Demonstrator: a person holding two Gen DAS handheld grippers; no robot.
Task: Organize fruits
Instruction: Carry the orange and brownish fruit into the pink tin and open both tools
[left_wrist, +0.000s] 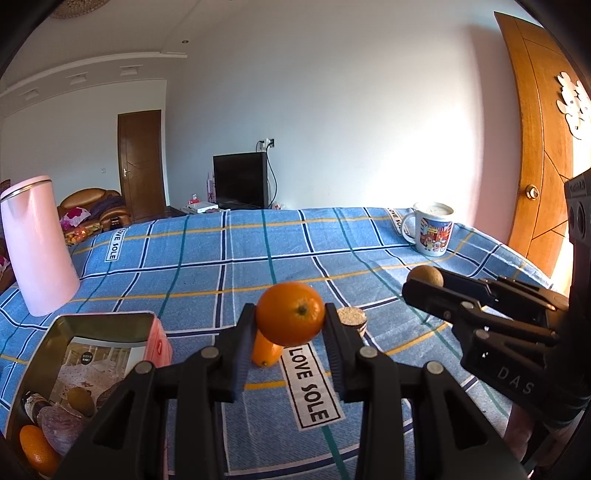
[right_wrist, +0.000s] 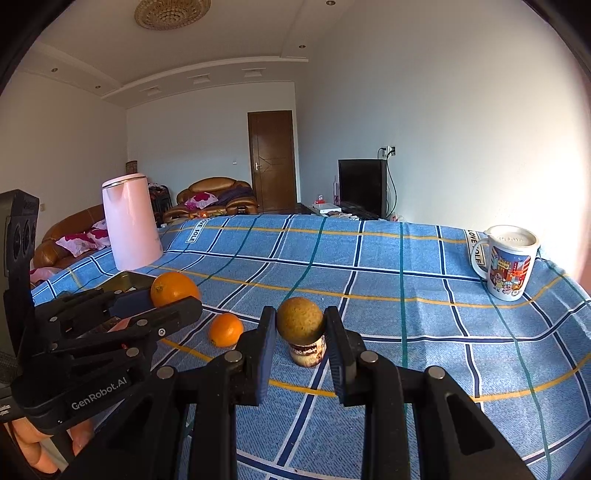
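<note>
Left gripper (left_wrist: 290, 314) fingers clamped on orange (left_wrist: 290, 313), lifted above tabletop (left_wrist: 221, 266), likely bound for tin box (left_wrist: 74, 354). Right gripper (right_wrist: 301, 325) fingers clamped on brown fruit (right_wrist: 301, 319), raised over small jar (right_wrist: 307, 350).

You are seeing "LOVE SOLE" printed on white strips of the blue checked cloth (left_wrist: 314, 387), one lying just ahead of your left gripper (left_wrist: 290, 332). In the right wrist view that left gripper is showing "GenRobot.AI" on its body, and your right gripper (left_wrist: 417, 291) is showing the letters "DAS" in the left view
</note>
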